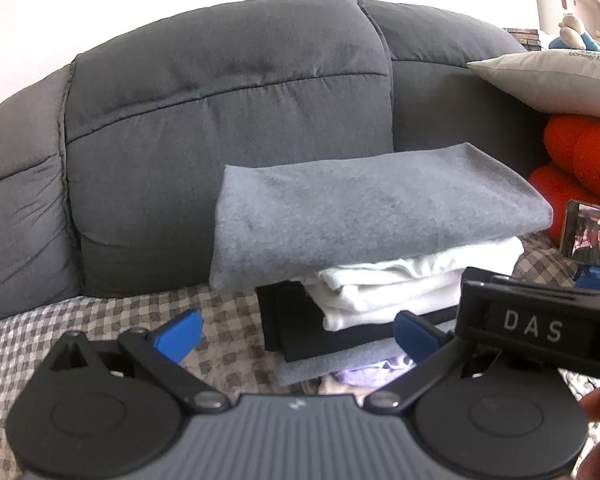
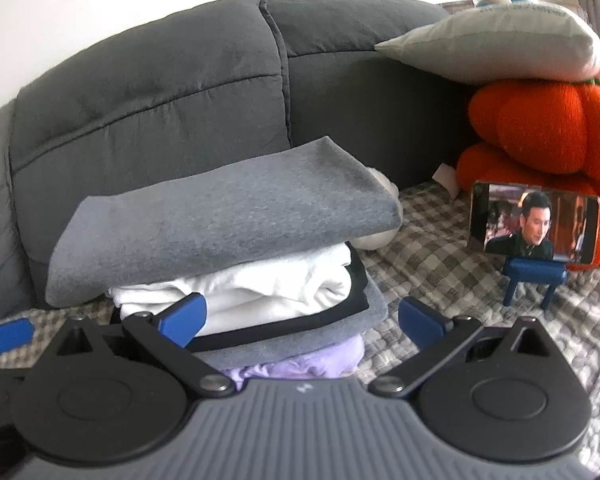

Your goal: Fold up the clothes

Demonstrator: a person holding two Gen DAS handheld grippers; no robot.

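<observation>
- A stack of folded clothes [image 2: 236, 280] sat on the checked sofa cover [image 2: 440, 232], near its back edge against the grey backrest [image 1: 220, 120].
- Top of the stack: a grey folded garment [image 1: 364, 216], overhanging the layers below on the left side. Under it were white folded pieces [image 2: 268, 284], a black one [image 1: 288, 320], another grey layer [image 2: 300, 340] and something lilac [image 2: 320, 360] at the bottom.
- Left gripper [image 1: 296, 334]: jaws wide, nothing between them, just short of the stack's front.
- Right gripper [image 2: 302, 320]: jaws wide too, empty, facing the stack's front right corner.
- No unfolded garment was visible on the cover in either view, so folding looked mostly done; maybe only squaring the top grey piece remained.
- A phone [image 2: 534, 224] on a blue stand [image 2: 534, 280] stood toward the right edge, by orange cushions [image 2: 540, 128] and a pale pillow [image 2: 500, 44].
</observation>
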